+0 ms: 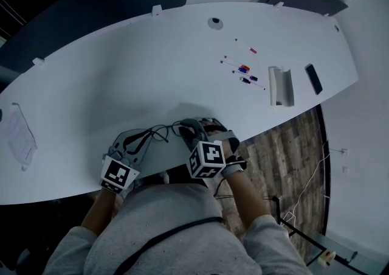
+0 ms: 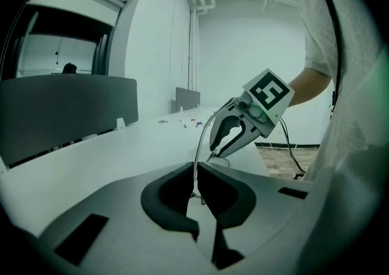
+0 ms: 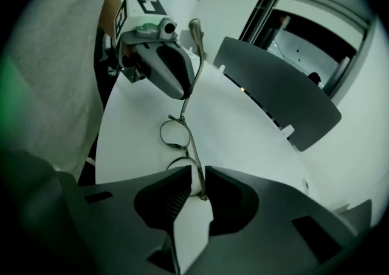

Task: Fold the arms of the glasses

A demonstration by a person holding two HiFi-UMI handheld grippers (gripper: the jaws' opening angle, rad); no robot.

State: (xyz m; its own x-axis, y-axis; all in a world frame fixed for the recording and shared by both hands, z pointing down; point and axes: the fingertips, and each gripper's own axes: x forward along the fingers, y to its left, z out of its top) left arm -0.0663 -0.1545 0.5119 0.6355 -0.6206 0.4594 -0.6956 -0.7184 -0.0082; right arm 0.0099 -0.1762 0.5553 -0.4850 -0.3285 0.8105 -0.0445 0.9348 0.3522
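Thin wire-framed glasses (image 1: 159, 129) hang just above the white table (image 1: 121, 67) near its front edge, between my two grippers. My left gripper (image 1: 141, 140) is shut on one arm of the glasses; in the left gripper view the thin wire (image 2: 203, 137) runs up from between its nearly touching jaws (image 2: 196, 173). In the right gripper view the lenses (image 3: 173, 134) lie ahead, and the other arm passes through the narrow gap of my right gripper (image 3: 199, 179), whose pads stand slightly apart from it. The left gripper (image 3: 185, 94) holds the far arm upright.
Several pens (image 1: 245, 70), a white case (image 1: 281, 86) and a black phone (image 1: 313, 79) lie at the table's far right. A sheet of paper (image 1: 18, 134) sits at the left edge. A grey partition (image 3: 279, 97) runs behind the table. Wooden floor (image 1: 292, 152) shows on the right.
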